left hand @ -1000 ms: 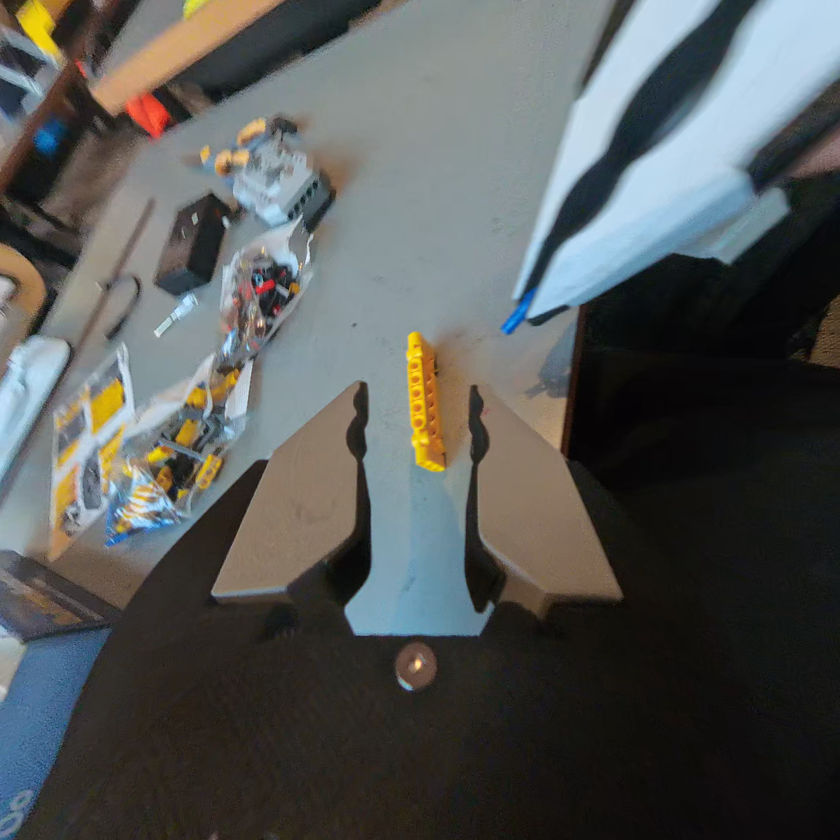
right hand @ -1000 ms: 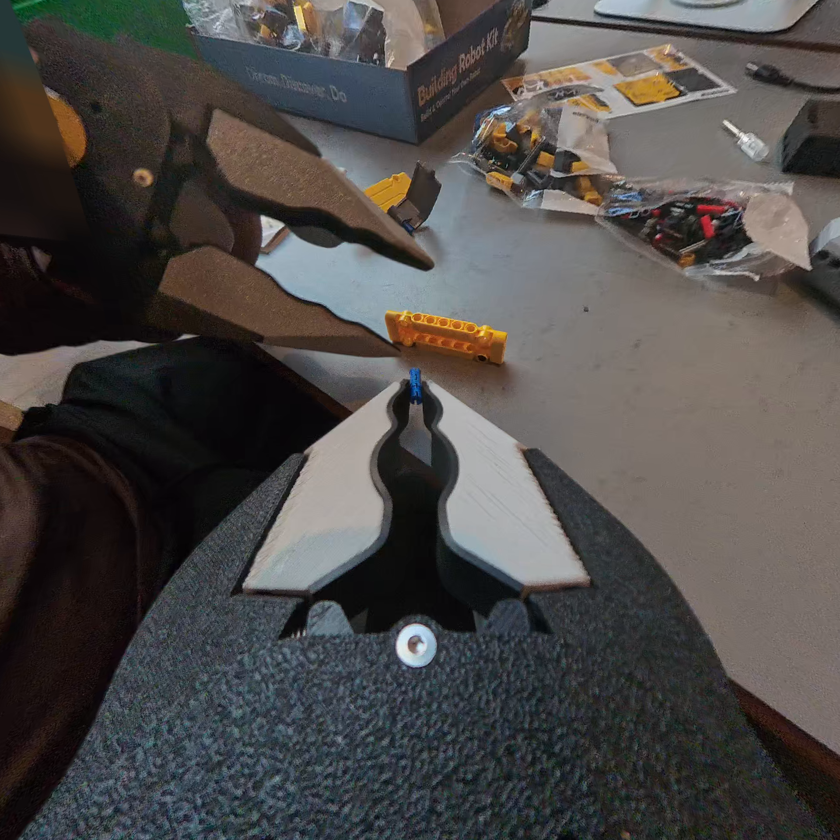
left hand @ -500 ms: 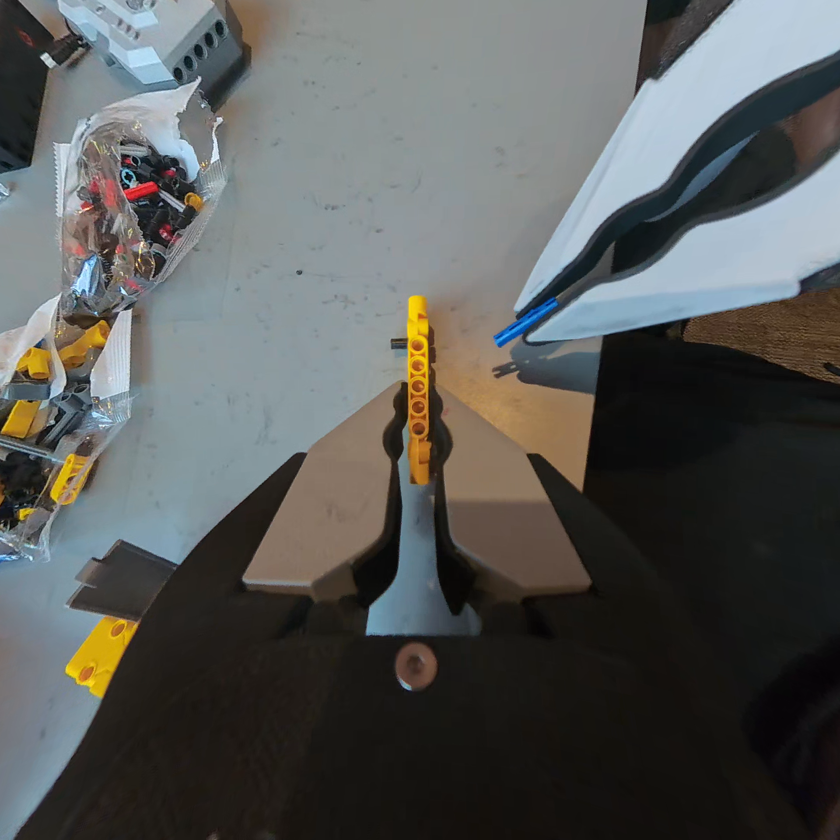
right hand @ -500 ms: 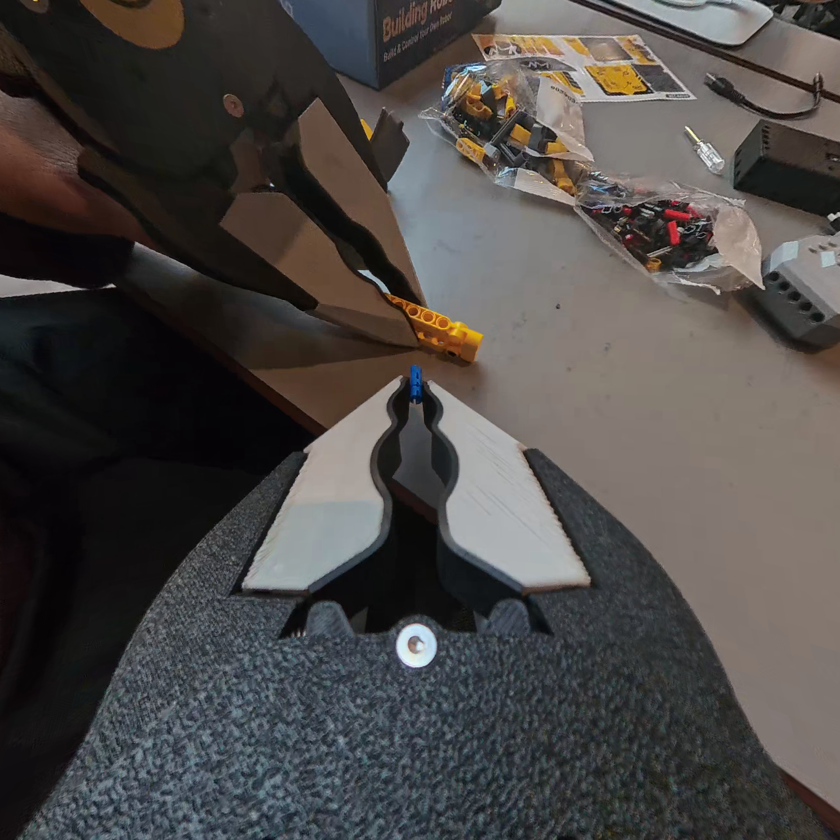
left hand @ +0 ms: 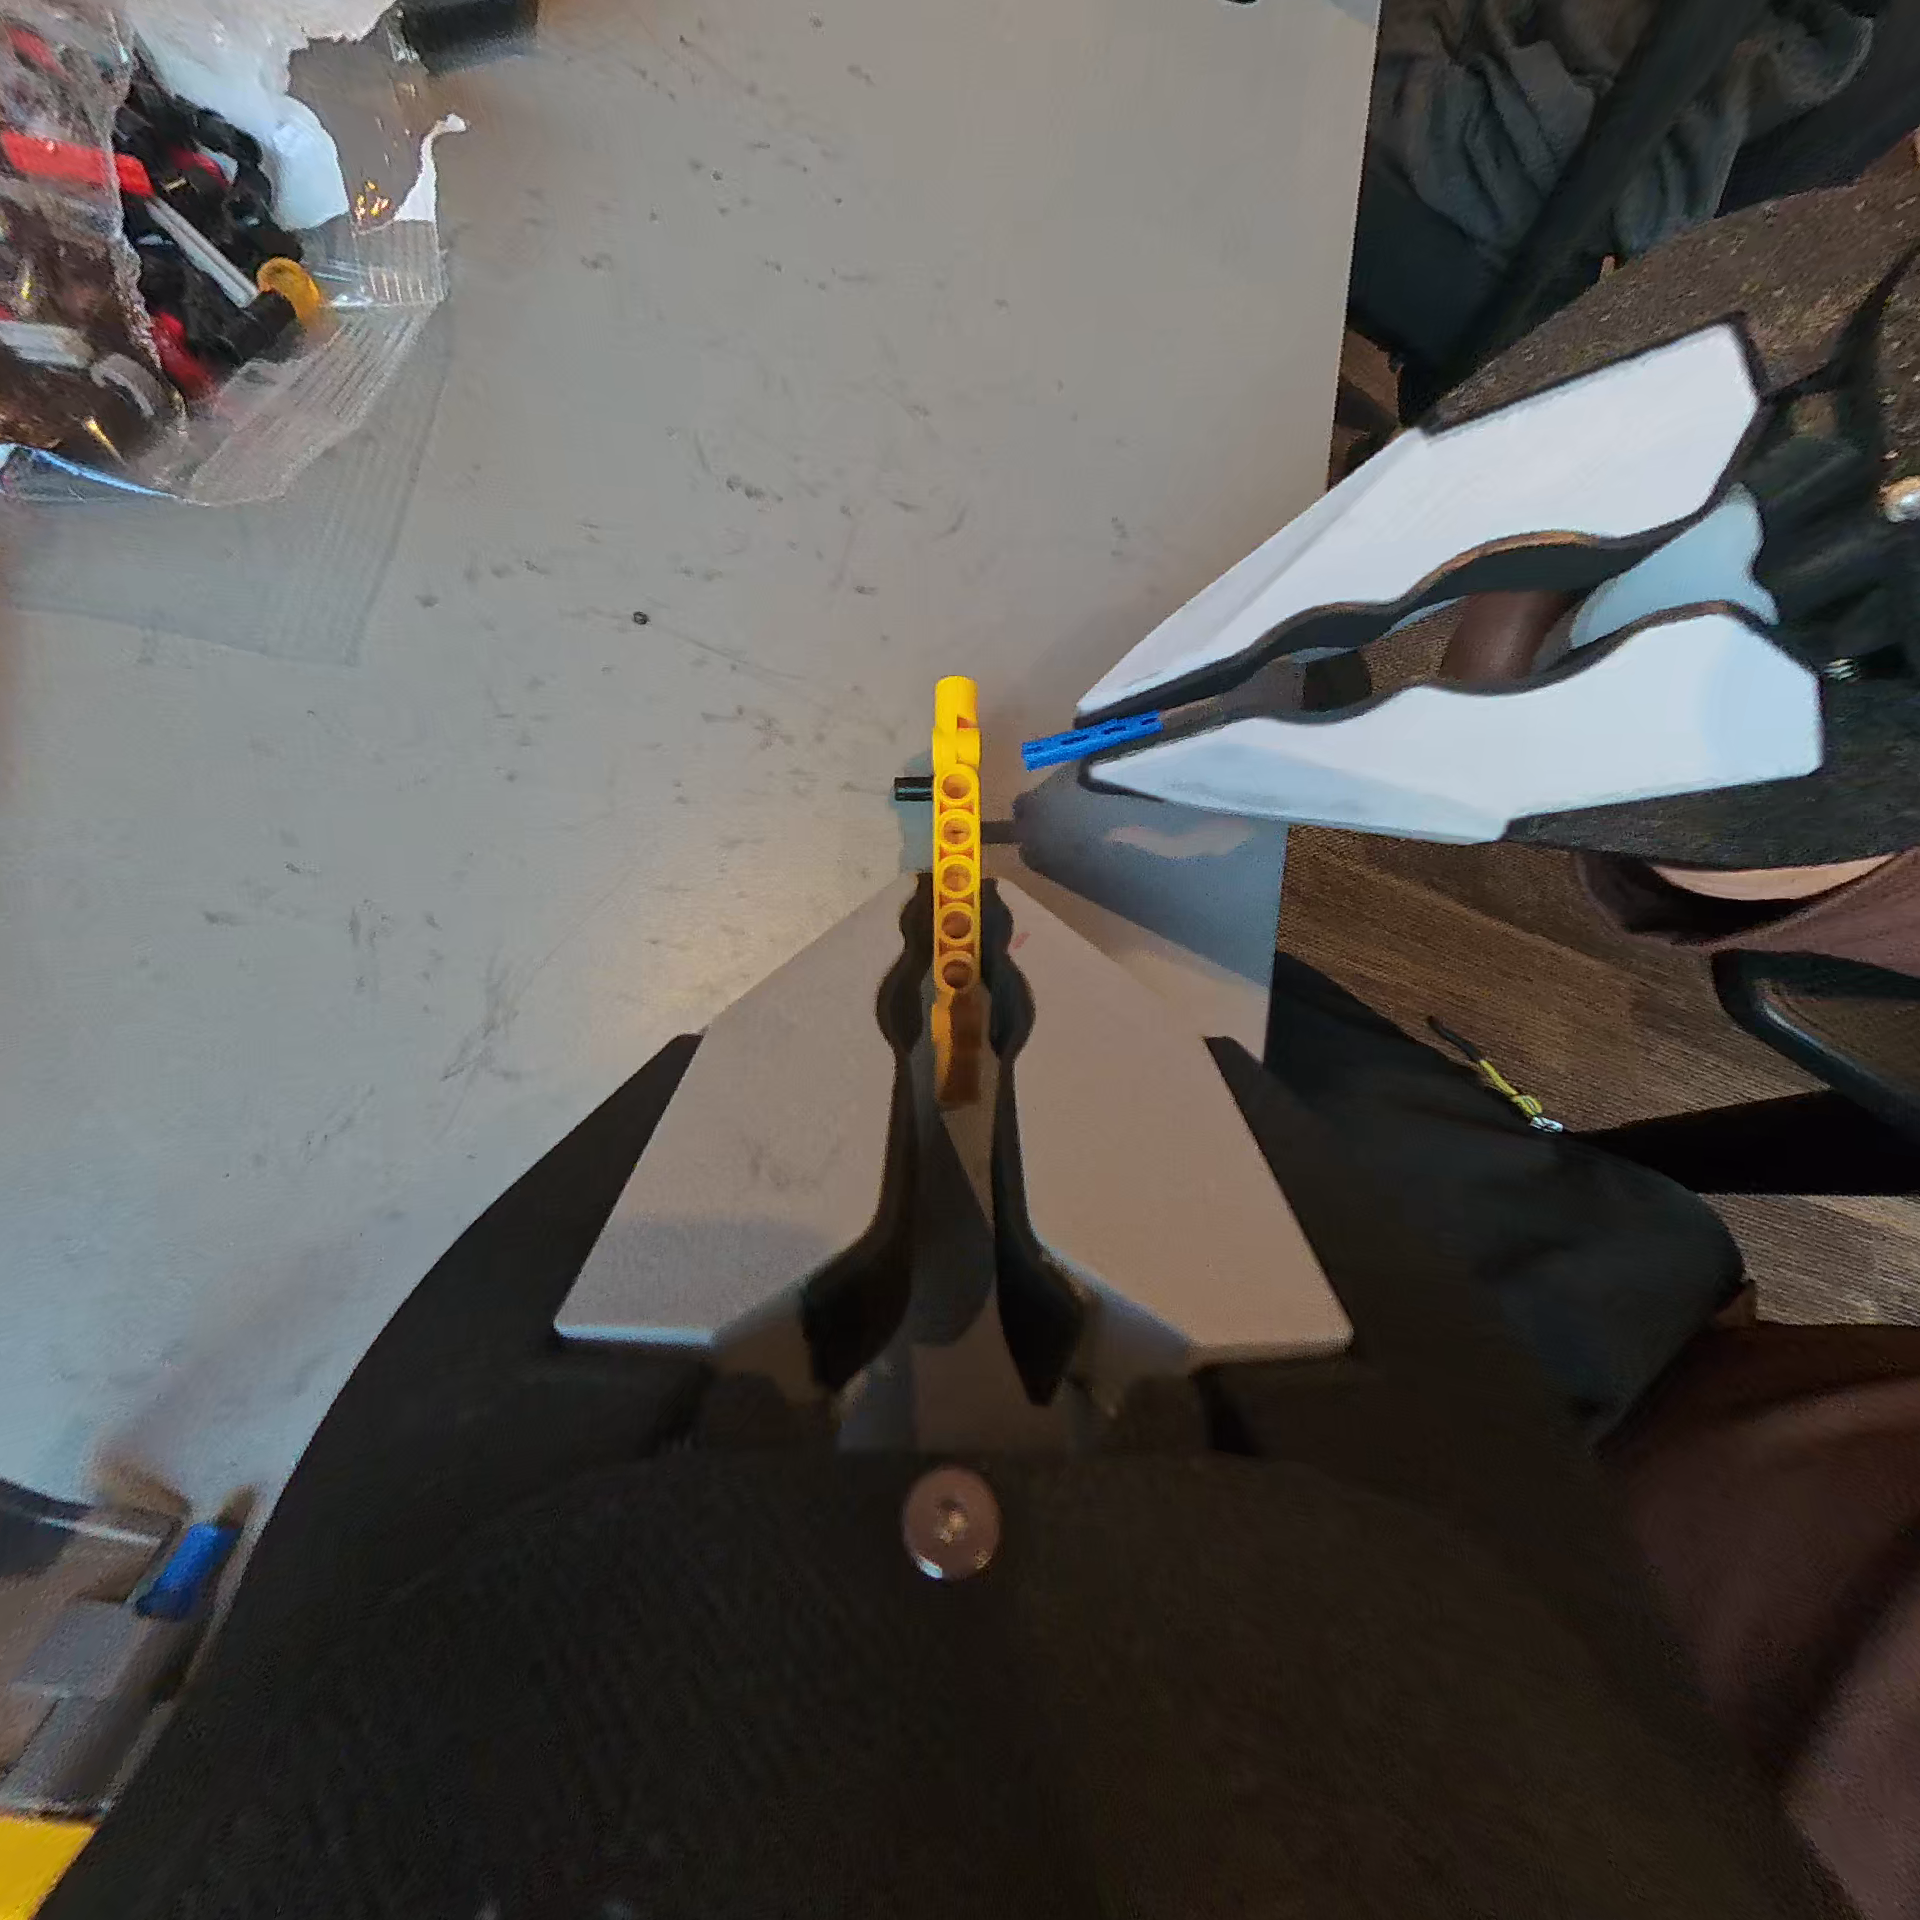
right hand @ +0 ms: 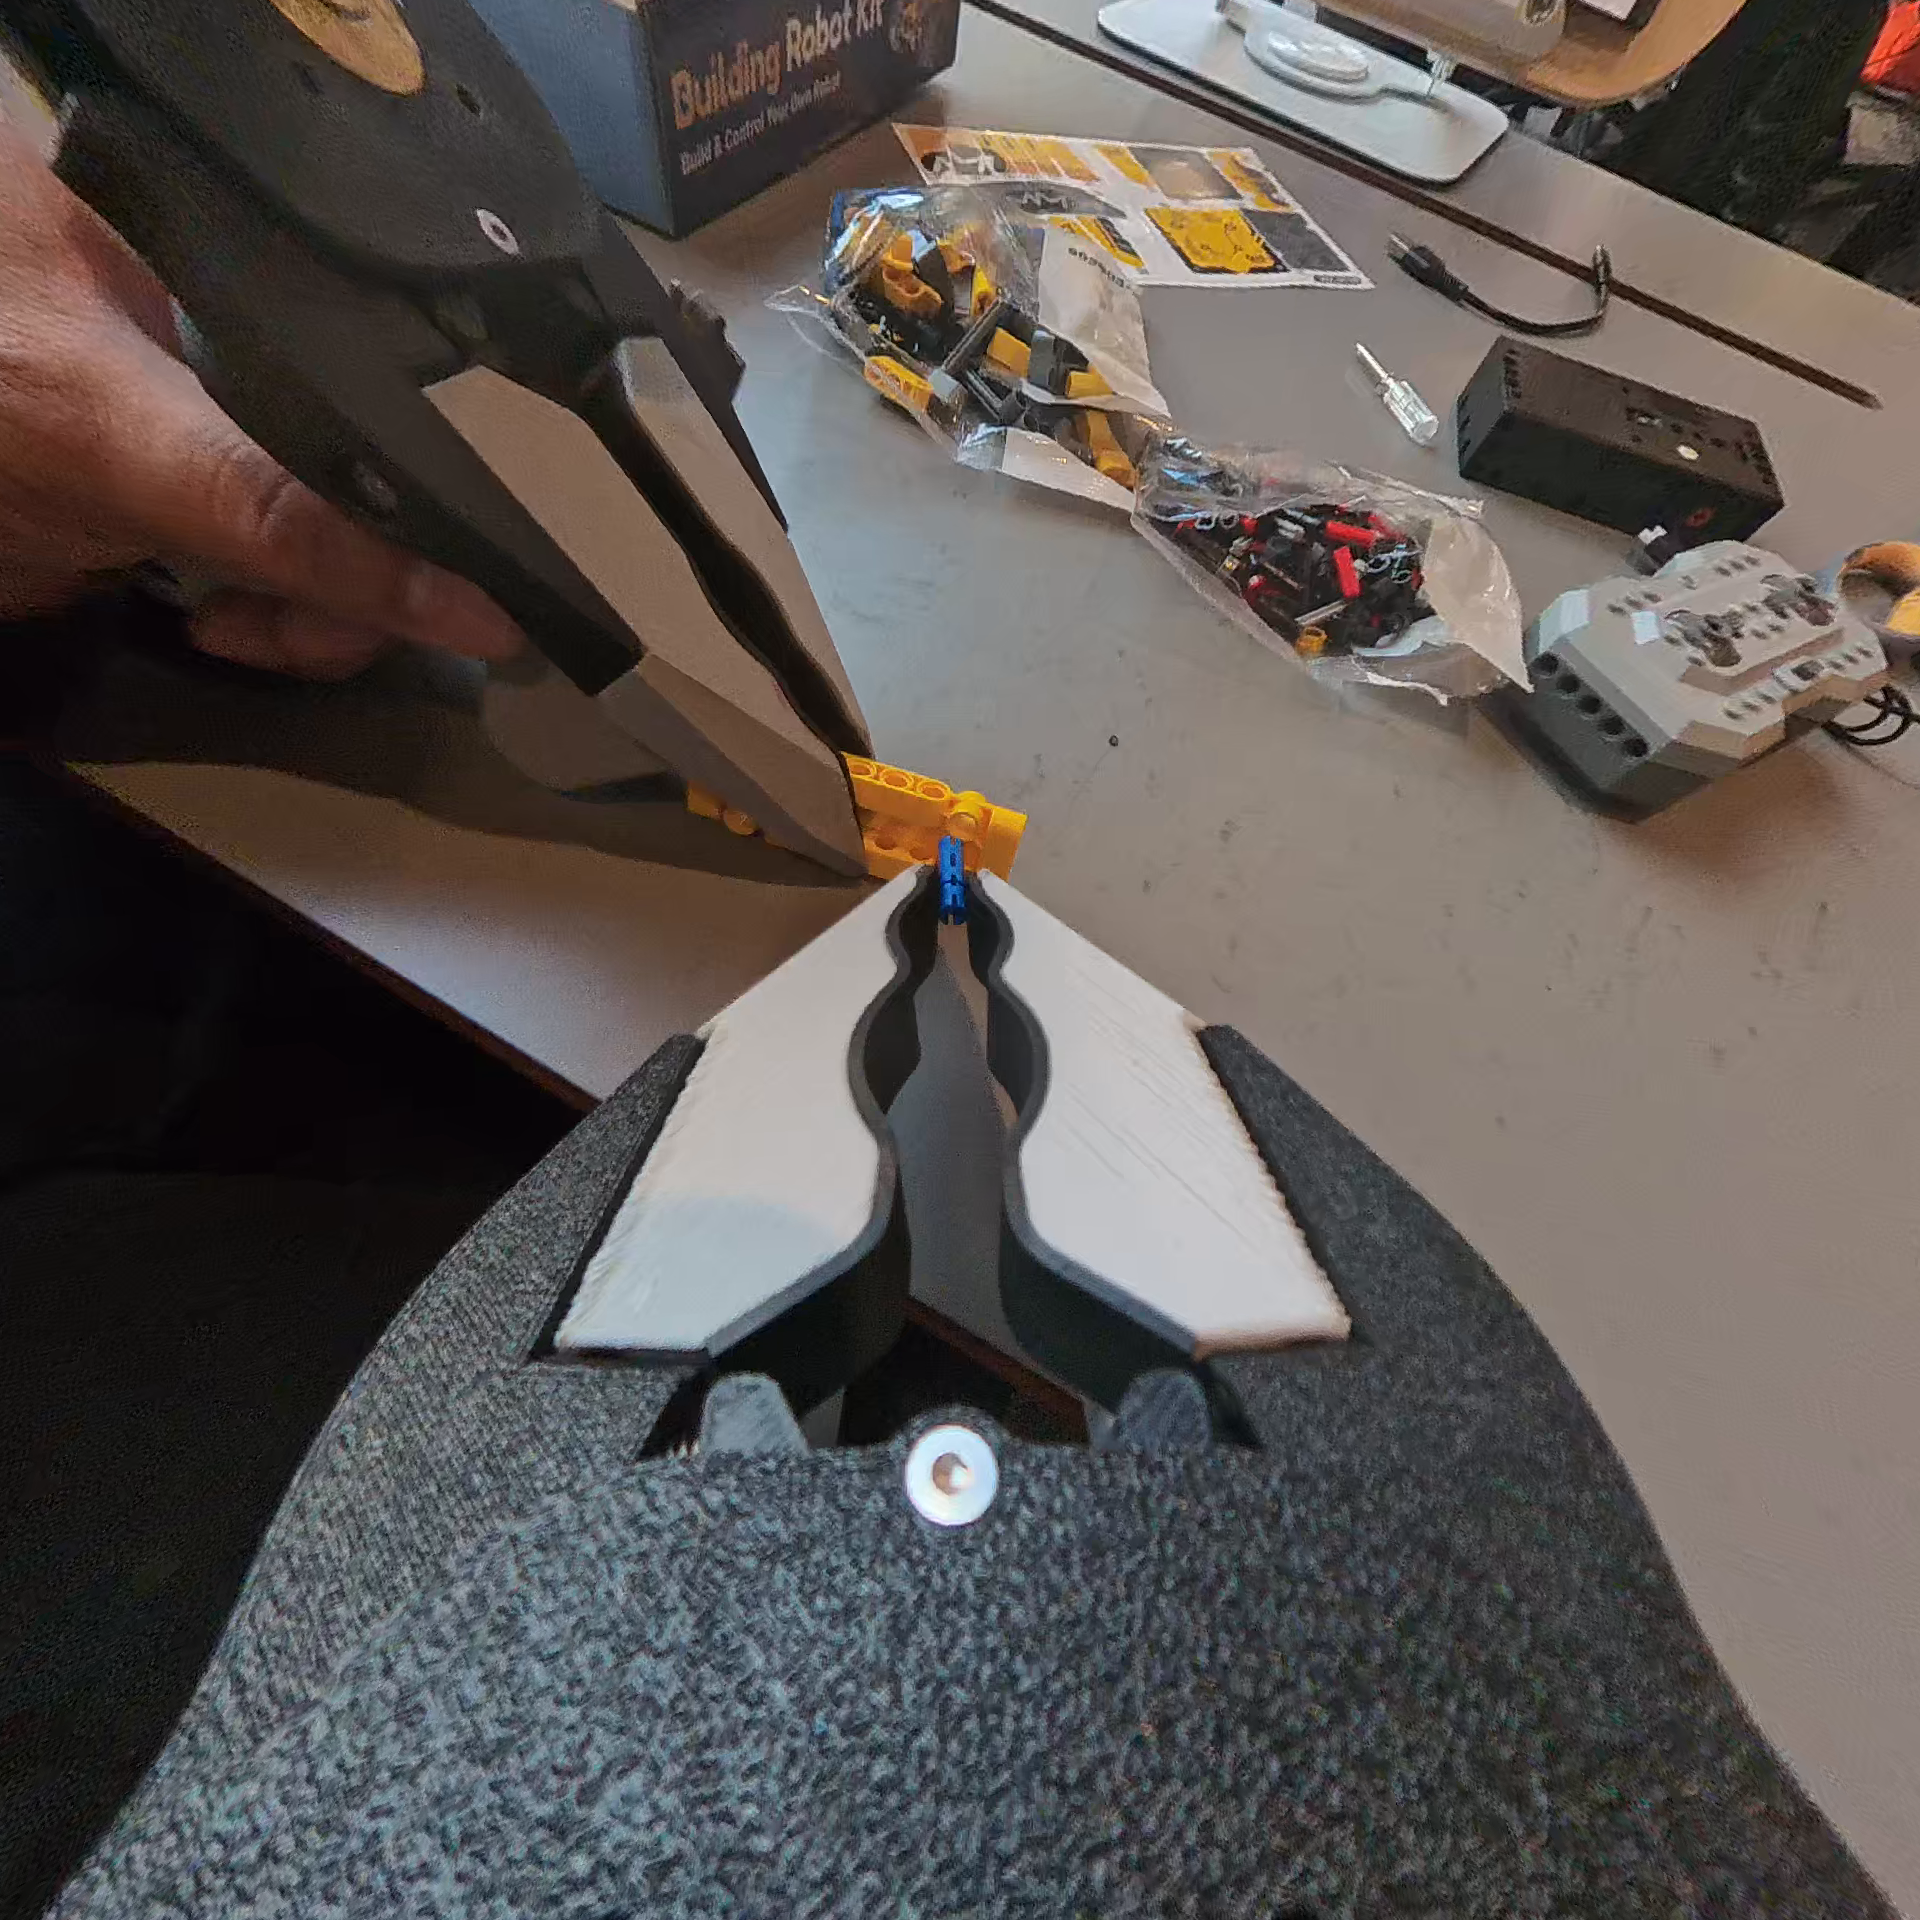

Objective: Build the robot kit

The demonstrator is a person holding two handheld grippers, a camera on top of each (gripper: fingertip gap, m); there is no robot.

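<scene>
At table's near edge, left claw [left hand: 954, 914] clamped yellow perforated plastic beam [left hand: 954, 831]; right claw [right hand: 951, 883] pinched small blue plastic pin [right hand: 951, 881], tip touching beam, not yet seated.

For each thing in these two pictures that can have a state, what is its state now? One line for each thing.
left gripper: shut on the yellow beam.
right gripper: shut on the blue pin.
yellow beam: clamped on edge, far end sticking out.
blue pin: held, tip just short of the beam.
bag of yellow parts: torn open, lying flat.
bag of red and black parts: lying flat.
box: standing on the table.
</scene>
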